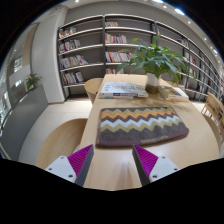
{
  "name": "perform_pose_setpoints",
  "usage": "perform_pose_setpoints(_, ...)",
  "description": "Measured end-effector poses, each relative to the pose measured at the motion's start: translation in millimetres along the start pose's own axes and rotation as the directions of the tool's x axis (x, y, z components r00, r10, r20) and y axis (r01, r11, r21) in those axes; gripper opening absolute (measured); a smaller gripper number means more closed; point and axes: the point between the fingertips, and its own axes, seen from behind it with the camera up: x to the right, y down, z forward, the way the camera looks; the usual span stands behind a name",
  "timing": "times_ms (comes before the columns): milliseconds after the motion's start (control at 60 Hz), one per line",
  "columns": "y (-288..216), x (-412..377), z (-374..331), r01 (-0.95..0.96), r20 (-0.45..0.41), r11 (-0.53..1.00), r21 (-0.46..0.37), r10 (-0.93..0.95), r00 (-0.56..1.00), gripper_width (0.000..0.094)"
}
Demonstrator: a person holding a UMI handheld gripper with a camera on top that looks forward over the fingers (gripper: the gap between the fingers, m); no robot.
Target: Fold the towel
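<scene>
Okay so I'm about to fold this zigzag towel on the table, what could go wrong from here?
The gripper is open, short of the towel, so nothing is held yet. The towel already looks folded and thick; the fingers may pinch only the top layer. Dragging it forward might push it toward the potted plant and the papers beyond.

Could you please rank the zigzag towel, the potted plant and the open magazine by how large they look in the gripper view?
1. zigzag towel, nearest the open gripper
2. potted plant
3. open magazine
Nearness inflates the towel.
</scene>
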Motion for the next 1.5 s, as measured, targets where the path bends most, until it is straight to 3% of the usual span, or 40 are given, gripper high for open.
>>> perform_pose_setpoints(183,-41,-35,85,0.059,0.035,0.998,-0.021,-0.058,0.998,0.0774)
perform_pose_setpoints(300,-40,-32,117,0.092,0.002,0.993,-0.070,-0.093,0.996,0.0725)
perform_pose_setpoints(400,-47,-18,122,0.071,-0.054,0.996,-0.060,-0.074,0.996,0.0487)
perform_pose_setpoints(483,-47,-3,123,0.090,-0.110,0.995,-0.049,-0.095,0.989,0.0168)
perform_pose_setpoints(533,-48,1,123,0.101,-0.116,0.994,-0.051,-0.106,0.988,0.0089)
perform_pose_setpoints(633,-49,-1,117,0.092,-0.072,0.991,-0.098,-0.099,0.992,0.0051)
perform_pose_setpoints(717,-76,13,99,0.069,-0.056,0.996,-0.059,-0.072,0.996,0.0052)
perform_pose_setpoints(917,-138,127,49,0.094,-0.147,0.995,0.011,-0.092,0.985,0.0051)
perform_pose_setpoints(1000,-136,180,51,0.089,-0.162,0.996,0.008,-0.087,0.983,0.0060)
perform_pose_setpoints(1117,-103,228,75,0.071,-0.120,0.996,-0.060,-0.078,0.990,0.0090)
perform_pose_setpoints(1183,-81,243,86,0.082,-0.099,0.991,-0.102,-0.093,0.991,0.0177)
perform_pose_setpoints(1250,-69,255,89,0.124,-0.096,0.984,-0.129,-0.137,0.986,0.0450)
perform_pose_setpoints(1283,-72,257,85,0.141,-0.095,0.983,-0.117,-0.152,0.984,0.0531)
perform_pose_setpoints(1367,-91,256,64,0.125,-0.078,0.989,-0.073,-0.131,0.988,0.0620)
perform_pose_setpoints(1500,-134,253,8,0.060,-0.061,0.998,0.033,-0.058,0.996,0.0687)
